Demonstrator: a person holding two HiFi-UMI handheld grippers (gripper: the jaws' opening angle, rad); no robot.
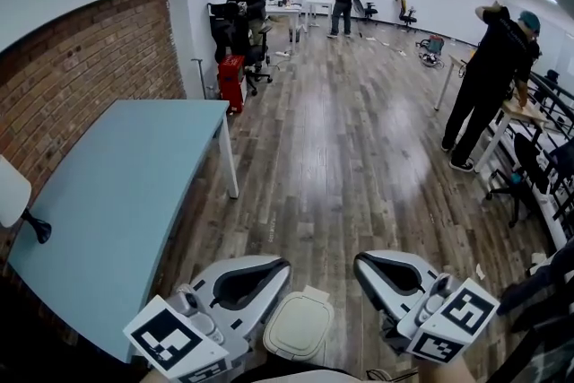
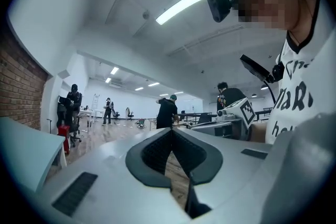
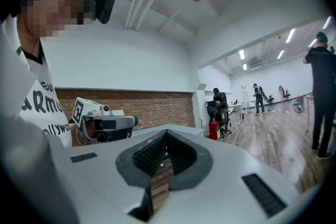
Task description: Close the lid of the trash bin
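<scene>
Holding both grippers low in front of us, we look down on the trash bin (image 1: pixel 299 329). It stands on the wooden floor (image 1: pixel 359 148) between the two sets of jaws, a little nearer to us than their tips. Its cream lid (image 1: pixel 291 335) is seen from above and appears to lie flat over the bin, with a small tab at the far edge. We cannot tell whether it is fully seated.

Neither pair of jaws touches the bin. The left gripper (image 1: pixel 278 266) hangs just to the left of the lid, and the right gripper (image 1: pixel 363 261) hangs just to the right of it. In the left gripper view the jaws of the left gripper (image 2: pixel 171 129) are together, their tips meeting above a dark ribbed hollow, and only floor shows through that hollow. The right gripper (image 3: pixel 166 131) is the same in its own view, with tips meeting and nothing held.

Each gripper sees the other beside it: the right gripper (image 2: pixel 236 113) with its marker cube, and the left gripper (image 3: pixel 102 122) in front of the brick wall (image 3: pixel 157 105).

Left of the left jaws stretches a pale blue worktop (image 1: pixel 117 193) along the brick wall (image 1: pixel 81 76). Well beyond the jaws, across the open floor, several people (image 1: pixel 489 85) stand or sit at desks, and a red container (image 1: pixel 231 81) stands by the wall.
</scene>
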